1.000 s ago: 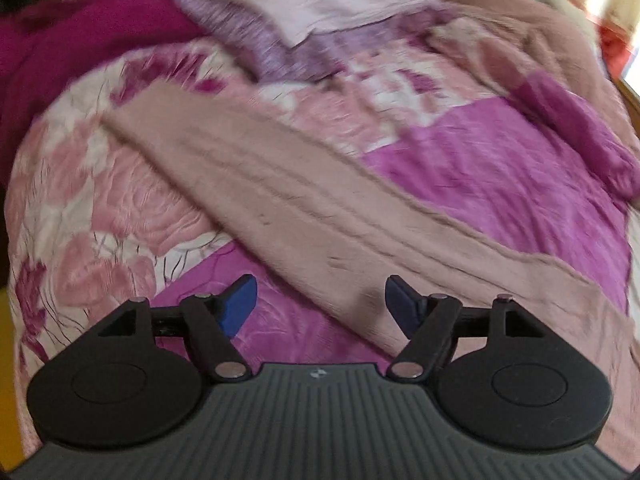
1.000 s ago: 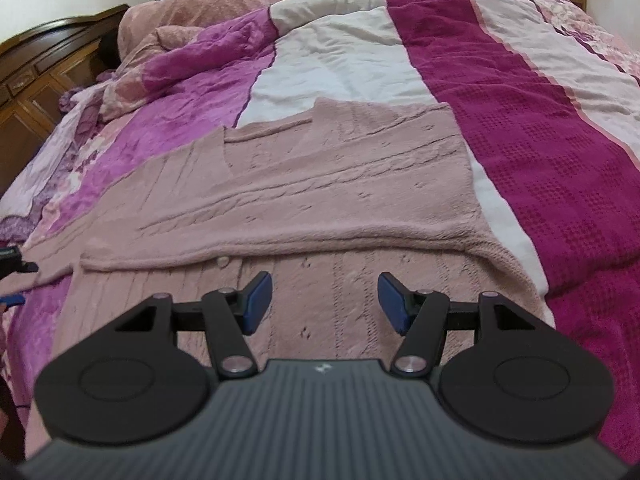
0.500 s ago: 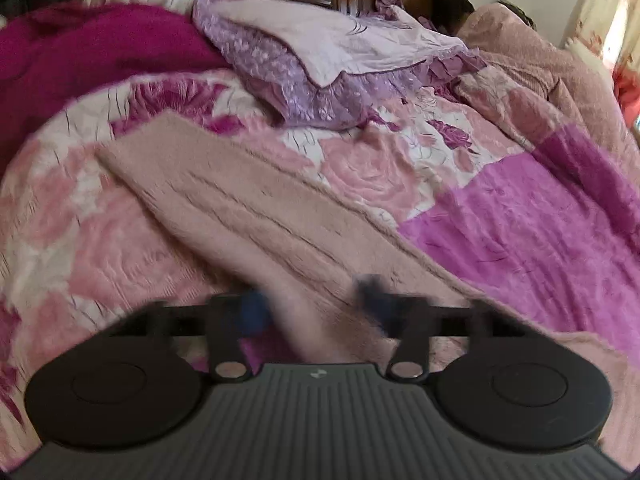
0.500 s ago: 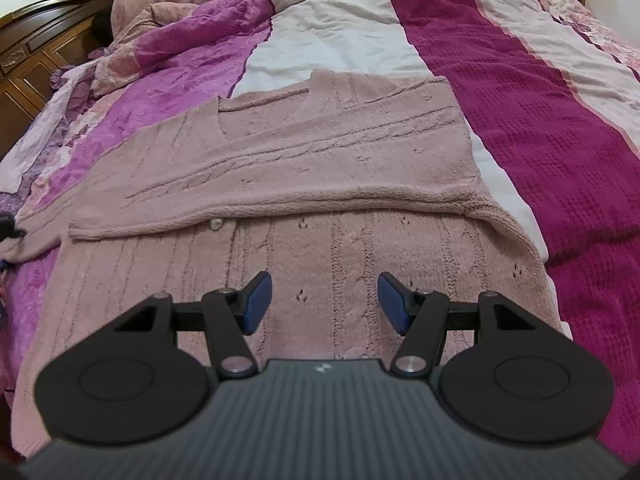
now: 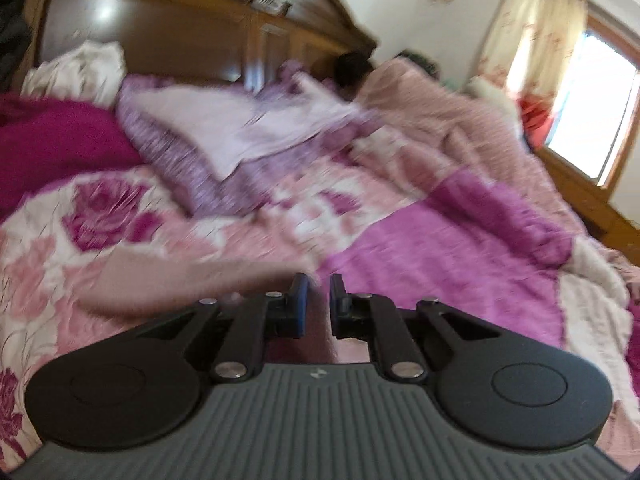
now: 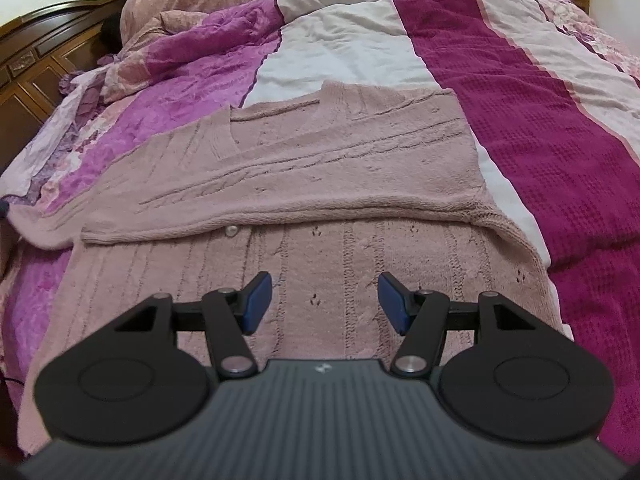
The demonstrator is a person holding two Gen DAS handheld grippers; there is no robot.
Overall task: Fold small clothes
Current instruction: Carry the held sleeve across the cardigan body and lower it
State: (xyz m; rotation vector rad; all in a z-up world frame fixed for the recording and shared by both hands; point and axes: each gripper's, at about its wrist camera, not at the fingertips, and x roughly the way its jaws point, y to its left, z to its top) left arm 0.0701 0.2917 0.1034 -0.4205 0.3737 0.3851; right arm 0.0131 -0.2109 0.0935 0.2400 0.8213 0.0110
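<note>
Mostly I see the bed (image 6: 520,128), its patchwork quilt filling both views under a dark wooden headboard (image 5: 168,36). My pink knitted cardigan (image 6: 320,184) lies flat across the quilt, one sleeve folded over its body, a small button (image 6: 231,231) just below that fold. My right tool (image 6: 325,300) hangs above the knit, jaws apart and empty. My left tool (image 5: 316,304) has just been closing and now pinches the blurred other sleeve (image 5: 180,280).

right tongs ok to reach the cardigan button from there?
Probably yes. The right tongs hang open over the pink cardigan, and the button lies exposed just beyond them, at the edge of the folded sleeve, with nothing between.
</note>
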